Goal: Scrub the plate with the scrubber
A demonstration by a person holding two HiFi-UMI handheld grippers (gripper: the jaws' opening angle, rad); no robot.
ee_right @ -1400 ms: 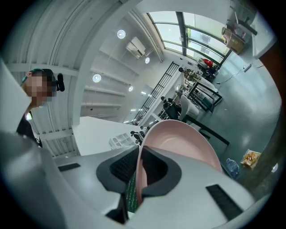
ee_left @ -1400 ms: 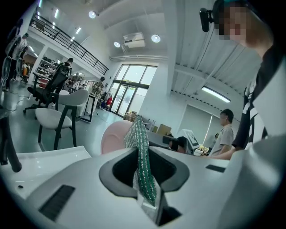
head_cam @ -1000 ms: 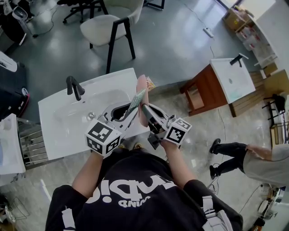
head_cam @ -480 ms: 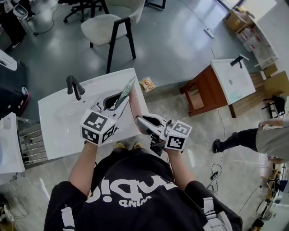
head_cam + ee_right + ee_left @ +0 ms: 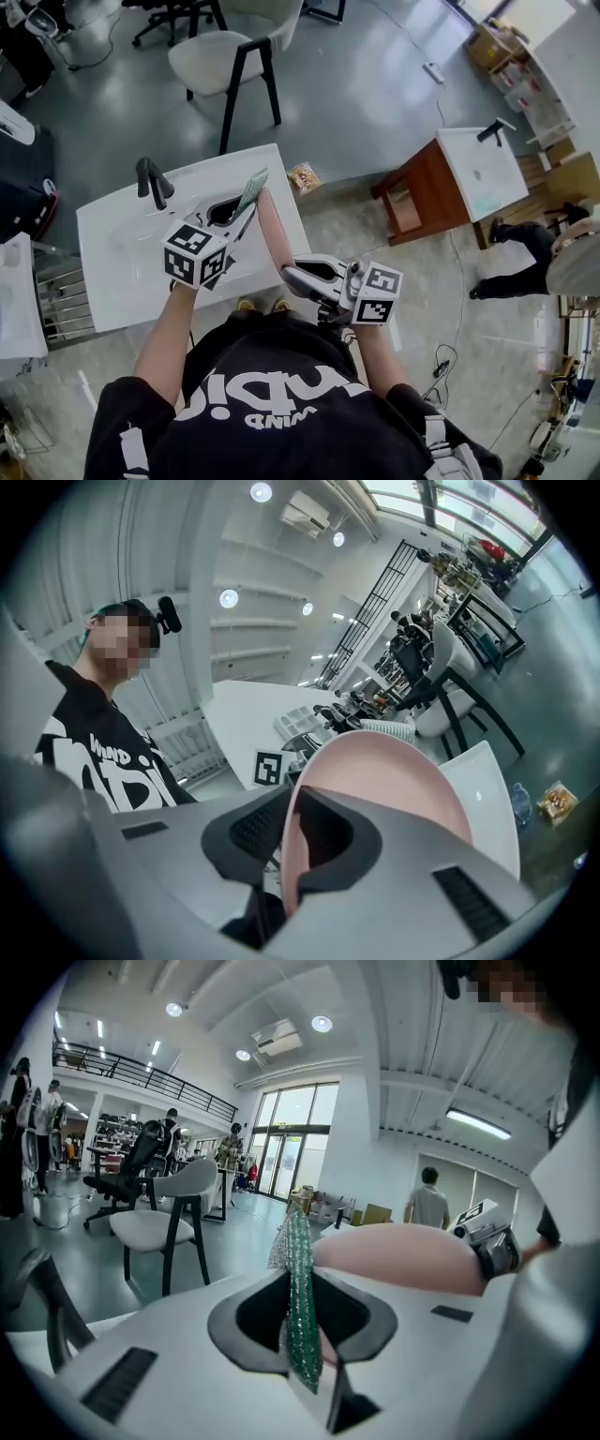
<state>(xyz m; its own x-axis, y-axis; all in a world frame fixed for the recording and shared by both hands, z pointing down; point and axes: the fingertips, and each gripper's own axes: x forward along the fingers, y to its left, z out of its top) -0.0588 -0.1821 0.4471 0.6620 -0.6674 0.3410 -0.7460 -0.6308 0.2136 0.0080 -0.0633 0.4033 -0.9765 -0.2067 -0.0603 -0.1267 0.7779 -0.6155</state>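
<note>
The scrubber [image 5: 248, 192] has shifted over the sink [image 5: 112, 246], beside the plate [image 5: 272, 234].

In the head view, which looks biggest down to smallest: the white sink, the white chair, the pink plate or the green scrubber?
1. white sink
2. white chair
3. pink plate, seen edge-on as a thin strip
4. green scrubber

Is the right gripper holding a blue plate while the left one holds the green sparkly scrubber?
Not quite. The plate is pink, not blue, as the right gripper view shows. The rest is right: the right gripper holds it by the rim, and the left gripper holds the green sparkly scrubber.
</note>
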